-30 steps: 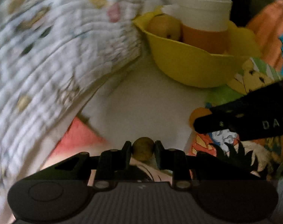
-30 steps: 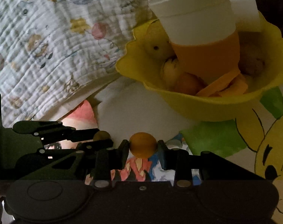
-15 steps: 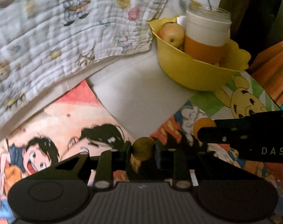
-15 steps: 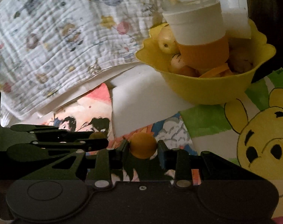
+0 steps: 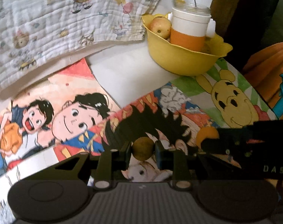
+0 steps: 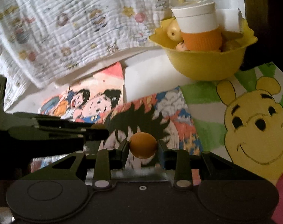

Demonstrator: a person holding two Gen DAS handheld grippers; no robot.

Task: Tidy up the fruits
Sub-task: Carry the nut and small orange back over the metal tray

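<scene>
The left gripper is clamped on a small olive-brown fruit; the right gripper is clamped on a small orange fruit. Both are held above cartoon drawings. Ahead and to the right, well apart, a yellow bowl is seen holding an apple and an orange-and-white cup.

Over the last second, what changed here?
Both grippers drew back from the yellow bowl, which now looks smaller and farther off. Nothing was grabbed or released: the left gripper stays shut on its brownish fruit, the right gripper on its orange fruit.
</scene>
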